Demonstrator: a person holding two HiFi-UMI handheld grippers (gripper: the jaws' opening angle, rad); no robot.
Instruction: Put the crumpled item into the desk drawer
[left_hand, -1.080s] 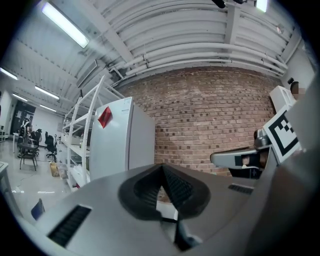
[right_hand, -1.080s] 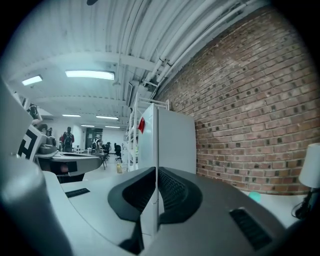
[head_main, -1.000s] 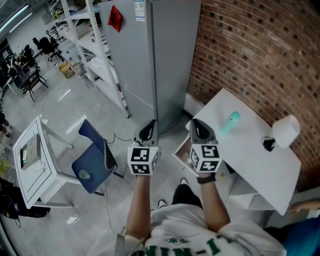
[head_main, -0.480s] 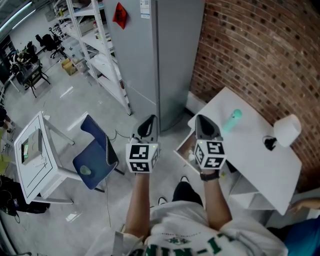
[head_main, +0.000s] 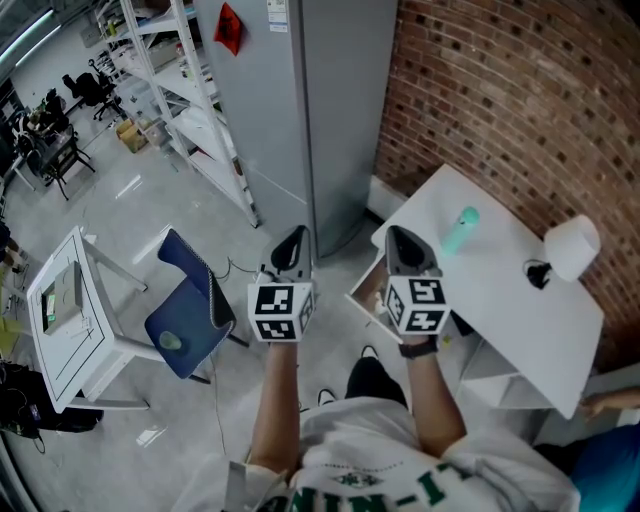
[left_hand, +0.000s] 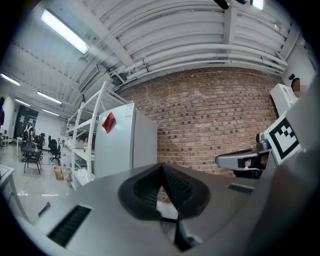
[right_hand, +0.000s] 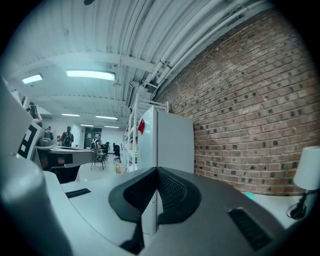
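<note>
Right gripper has closed its fingers together, empty; left gripper unmoved.

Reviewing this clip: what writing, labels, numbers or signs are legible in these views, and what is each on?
No text reads clearly.
Red sign on the tall grey cabinet: too small to read.
White label at the cabinet's top: too small to read.
Green print on the person's white shirt: upside down, cut off, not readable.
Black-and-white square markers on the two cubes: patterns, no letters.
</note>
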